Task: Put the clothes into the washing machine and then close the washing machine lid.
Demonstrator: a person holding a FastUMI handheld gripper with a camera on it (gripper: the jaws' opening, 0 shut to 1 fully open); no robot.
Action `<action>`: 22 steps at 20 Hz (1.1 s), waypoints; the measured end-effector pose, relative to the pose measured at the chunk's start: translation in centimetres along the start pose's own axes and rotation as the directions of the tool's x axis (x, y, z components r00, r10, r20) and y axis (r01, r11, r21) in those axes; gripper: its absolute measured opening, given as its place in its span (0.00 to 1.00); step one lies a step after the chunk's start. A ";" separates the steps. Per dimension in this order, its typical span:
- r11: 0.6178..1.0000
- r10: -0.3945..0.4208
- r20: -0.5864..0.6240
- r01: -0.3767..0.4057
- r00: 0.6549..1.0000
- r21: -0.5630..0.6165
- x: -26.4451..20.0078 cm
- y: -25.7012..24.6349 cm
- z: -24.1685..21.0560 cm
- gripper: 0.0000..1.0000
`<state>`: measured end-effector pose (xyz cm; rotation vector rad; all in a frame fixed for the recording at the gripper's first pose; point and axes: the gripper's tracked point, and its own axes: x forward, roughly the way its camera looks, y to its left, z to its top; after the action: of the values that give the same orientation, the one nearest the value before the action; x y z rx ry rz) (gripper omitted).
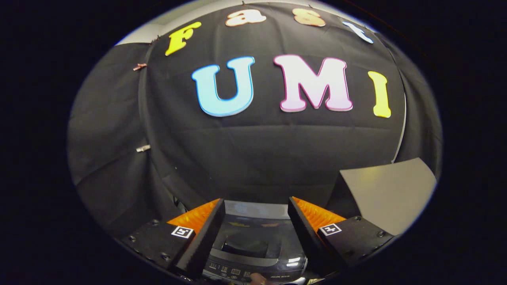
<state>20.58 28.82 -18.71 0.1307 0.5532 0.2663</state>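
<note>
The washing machine (253, 245) is a dark top-loader seen from above, lying below and between my fingers. Its glossy dark lid (247, 233) lies flat and shut over the tub, with a control panel strip (237, 271) along the near edge. My gripper (256, 206) hovers above the machine, open, with nothing between its fingers. A fingertip of a person's hand (259, 279) touches the machine's near edge by the panel. No clothes appear around the machine.
The black cloth wall stands close behind the machine. A grey flat board (390, 194) leans at the right, beyond the right finger. Two clips (142, 148) pin the cloth at the left.
</note>
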 end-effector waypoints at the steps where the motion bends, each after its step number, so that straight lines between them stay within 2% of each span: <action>1: 1.000 0.009 0.036 -0.009 0.999 -0.004 -1.5 0.0 1.1 0.99; 3: 0.999 0.036 0.118 -0.035 0.992 -0.012 -5.1 0.0 3.6 0.99; 10: 0.995 0.084 0.302 -0.066 0.950 -0.070 -16.4 -1.9 7.0 0.99; 18: 0.993 0.020 0.356 0.024 0.934 -0.118 -25.4 -8.4 5.9 0.98; 22: 0.993 -0.013 0.416 0.060 0.909 -0.099 -29.6 -12.0 6.1 0.98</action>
<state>2.20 8.60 -1.01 0.0666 0.1152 0.2233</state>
